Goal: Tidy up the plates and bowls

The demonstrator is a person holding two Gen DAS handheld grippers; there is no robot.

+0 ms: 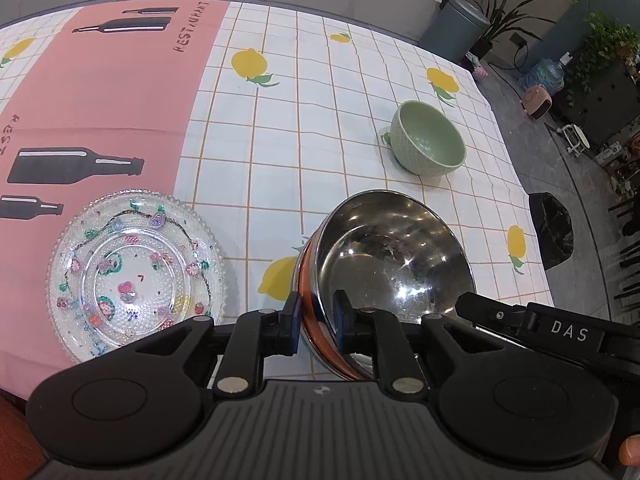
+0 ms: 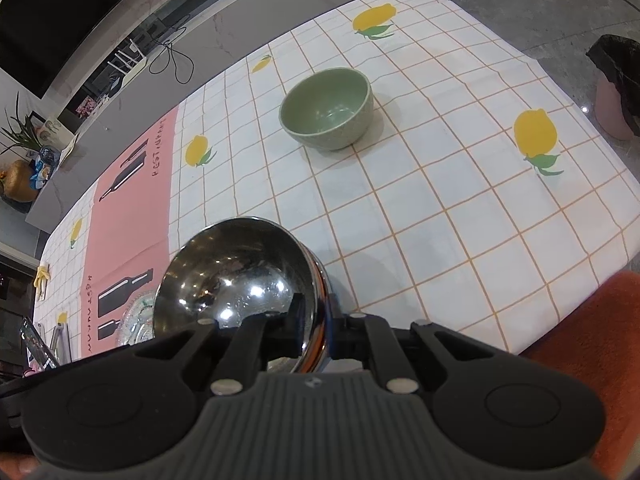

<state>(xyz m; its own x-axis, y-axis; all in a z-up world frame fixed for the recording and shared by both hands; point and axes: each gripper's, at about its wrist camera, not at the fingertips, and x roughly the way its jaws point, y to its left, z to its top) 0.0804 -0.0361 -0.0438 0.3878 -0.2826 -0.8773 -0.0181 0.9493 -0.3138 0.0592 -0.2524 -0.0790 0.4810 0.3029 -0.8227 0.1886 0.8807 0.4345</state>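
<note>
A steel bowl [image 1: 394, 256] with a copper-coloured rim band is held tilted above the table. My left gripper [image 1: 317, 316] is shut on its near left rim. My right gripper [image 2: 316, 322] is shut on the rim of the same bowl [image 2: 232, 276] at its right side, and shows in the left wrist view as a black arm at the right. A green ceramic bowl [image 1: 428, 140] stands upright farther back on the table; it also shows in the right wrist view [image 2: 328, 108]. Two stacked clear glass plates [image 1: 136, 272] with coloured decorations lie at the left.
The table carries a white grid cloth with lemons [image 1: 304, 128] and a pink mat with bottle prints [image 1: 100, 100]. A black-bagged bin [image 1: 552, 232] stands on the floor beyond the table's right edge. An orange surface [image 2: 600, 320] lies at the near right.
</note>
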